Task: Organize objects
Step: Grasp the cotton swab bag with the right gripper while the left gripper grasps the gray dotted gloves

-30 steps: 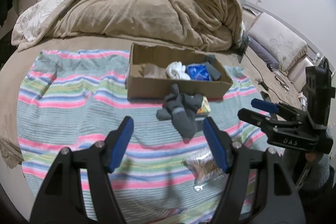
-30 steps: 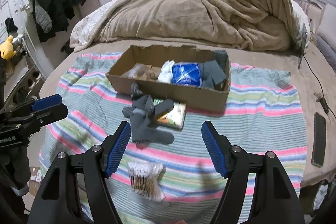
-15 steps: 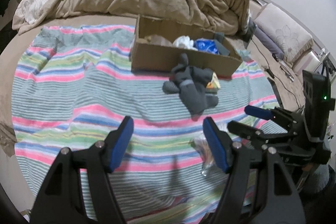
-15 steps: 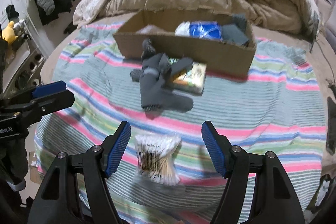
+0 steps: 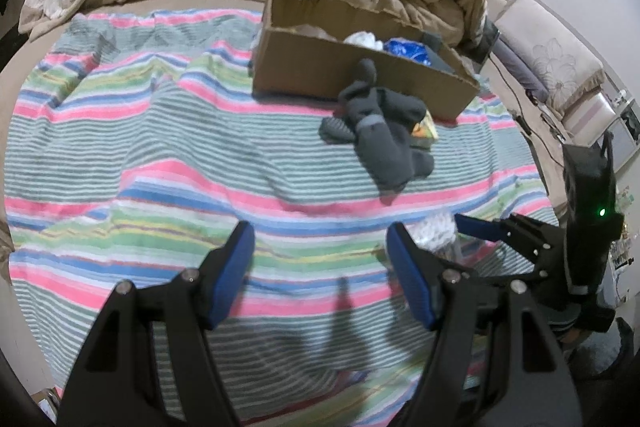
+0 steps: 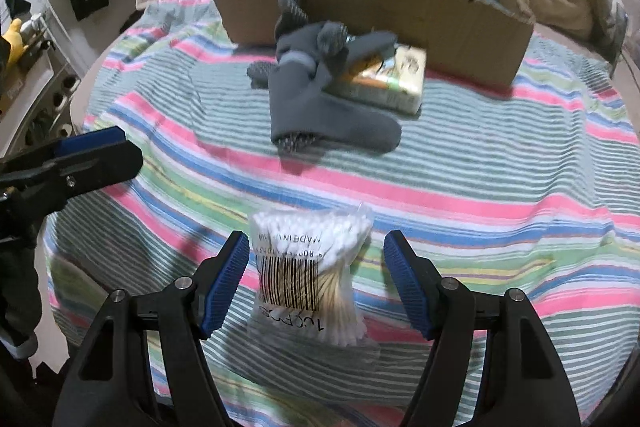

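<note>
Both grippers have dropped toward the bed, and the right gripper (image 6: 316, 267), jaws wide, now straddles the bag of cotton swabs (image 6: 308, 273), likely the next pick for the cardboard box (image 6: 400, 15), while the left gripper (image 5: 320, 267) hangs wide and empty.

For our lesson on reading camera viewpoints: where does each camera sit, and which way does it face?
Left wrist: on the left tool, facing across the striped blanket toward the cardboard box; the right tool shows at right.
Right wrist: on the right tool, over the cotton swab pack; left tool at left.
Shared: box, grey socks.
</note>
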Demonstrator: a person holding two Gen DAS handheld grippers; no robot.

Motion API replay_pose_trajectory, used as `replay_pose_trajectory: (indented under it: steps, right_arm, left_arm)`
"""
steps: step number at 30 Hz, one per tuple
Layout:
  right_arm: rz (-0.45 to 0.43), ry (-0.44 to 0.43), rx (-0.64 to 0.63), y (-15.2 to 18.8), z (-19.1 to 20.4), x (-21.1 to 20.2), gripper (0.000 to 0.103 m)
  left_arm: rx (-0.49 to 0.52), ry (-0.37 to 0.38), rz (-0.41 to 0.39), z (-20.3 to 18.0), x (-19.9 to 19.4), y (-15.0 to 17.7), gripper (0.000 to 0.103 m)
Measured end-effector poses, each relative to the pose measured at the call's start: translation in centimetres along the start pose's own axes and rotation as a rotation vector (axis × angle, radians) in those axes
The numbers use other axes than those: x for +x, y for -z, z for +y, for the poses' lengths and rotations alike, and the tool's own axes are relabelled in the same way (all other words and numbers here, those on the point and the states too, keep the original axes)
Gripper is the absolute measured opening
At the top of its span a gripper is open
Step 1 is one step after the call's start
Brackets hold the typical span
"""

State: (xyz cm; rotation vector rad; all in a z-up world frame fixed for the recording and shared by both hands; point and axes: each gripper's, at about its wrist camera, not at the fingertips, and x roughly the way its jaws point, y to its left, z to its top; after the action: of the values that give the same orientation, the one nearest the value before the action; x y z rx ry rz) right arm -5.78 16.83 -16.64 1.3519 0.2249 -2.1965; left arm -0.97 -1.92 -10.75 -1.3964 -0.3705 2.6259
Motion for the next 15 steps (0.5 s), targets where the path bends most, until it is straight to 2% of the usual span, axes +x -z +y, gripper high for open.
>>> replay_pose_trajectory:
  steps: [4, 9, 15]
  right_arm:
    - [0.025, 0.02, -0.01, 0.2, 0.0, 1.1, 0.072]
    - [0.021, 0.002, -0.007, -0.2, -0.5, 0.8, 0.055]
    - [-0.006, -0.008, 0.013, -0.6, -1.6, -0.4, 0.048]
  left_arm:
    - [-0.005, -0.003, 0.019, 0.2, 0.9, 0.1, 0.07]
    - [-0.003, -0.004, 0.039, 0.2, 1.9, 0.0, 0.07]
    - [0.018, 0.002, 0.051, -0.6, 3.2, -0.8, 0.07]
